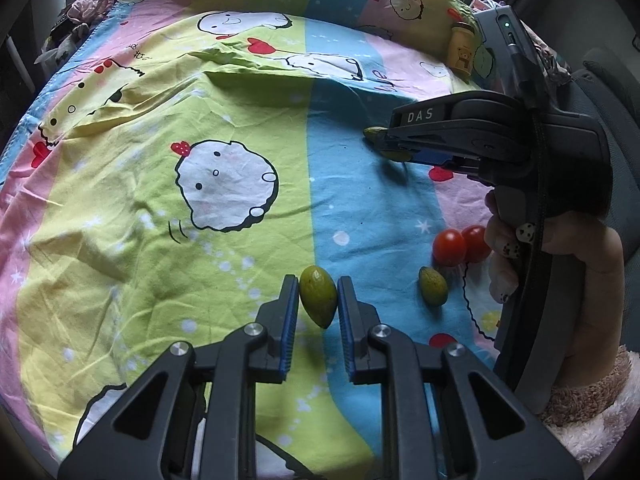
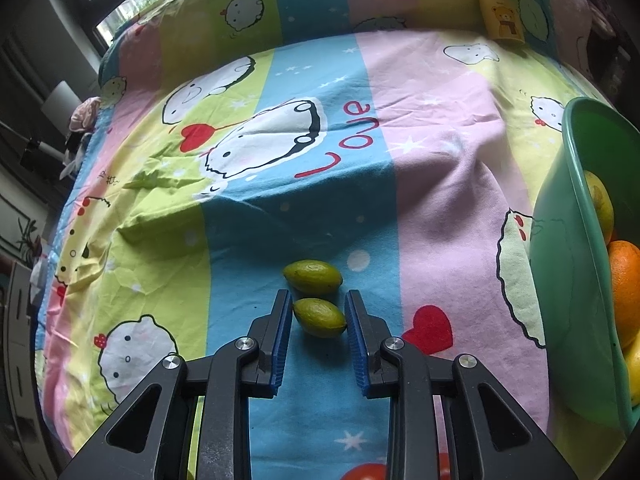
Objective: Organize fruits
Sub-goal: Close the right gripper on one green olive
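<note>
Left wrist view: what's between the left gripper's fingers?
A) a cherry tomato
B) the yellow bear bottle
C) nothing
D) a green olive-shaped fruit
D: the left gripper is shut on a green fruit, with a pad against each side; the two tomatoes lie off to the right on the sheet.

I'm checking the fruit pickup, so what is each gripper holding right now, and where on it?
Each holds one small green fruit across its middle: the left gripper clamps its green fruit, tip down; the right gripper squeezes the nearer green fruit.
</note>
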The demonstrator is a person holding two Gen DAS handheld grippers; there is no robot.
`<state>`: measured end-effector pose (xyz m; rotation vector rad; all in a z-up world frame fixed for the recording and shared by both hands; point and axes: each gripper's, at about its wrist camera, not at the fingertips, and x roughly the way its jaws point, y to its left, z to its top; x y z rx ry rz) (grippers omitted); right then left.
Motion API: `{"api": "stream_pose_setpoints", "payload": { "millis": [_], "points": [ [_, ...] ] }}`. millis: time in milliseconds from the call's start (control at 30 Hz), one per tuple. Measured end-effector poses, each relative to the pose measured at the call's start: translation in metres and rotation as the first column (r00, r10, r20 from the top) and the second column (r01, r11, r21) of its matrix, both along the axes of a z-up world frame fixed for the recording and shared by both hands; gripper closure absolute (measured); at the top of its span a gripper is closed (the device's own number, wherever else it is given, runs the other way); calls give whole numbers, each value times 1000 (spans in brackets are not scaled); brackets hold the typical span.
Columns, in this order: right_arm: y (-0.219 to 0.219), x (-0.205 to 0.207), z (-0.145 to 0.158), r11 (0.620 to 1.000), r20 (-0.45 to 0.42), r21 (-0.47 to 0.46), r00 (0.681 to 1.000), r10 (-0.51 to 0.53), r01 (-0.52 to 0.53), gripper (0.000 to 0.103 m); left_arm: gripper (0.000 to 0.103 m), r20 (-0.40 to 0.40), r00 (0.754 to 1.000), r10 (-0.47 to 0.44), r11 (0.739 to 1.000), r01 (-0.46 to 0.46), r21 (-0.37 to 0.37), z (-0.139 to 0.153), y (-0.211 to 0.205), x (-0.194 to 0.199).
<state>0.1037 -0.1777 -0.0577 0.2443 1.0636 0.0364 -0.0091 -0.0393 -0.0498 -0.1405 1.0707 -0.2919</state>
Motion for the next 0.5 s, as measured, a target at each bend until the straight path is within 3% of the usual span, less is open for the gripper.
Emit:
{"api": "stream_pose_setpoints", "payload": {
  "millis": [500],
  "points": [
    [-27, -26, 40, 994, 122, 96, 991, -58, 47, 74, 84, 94, 996, 11, 999, -6, -51, 32, -5, 10]
  ]
}}
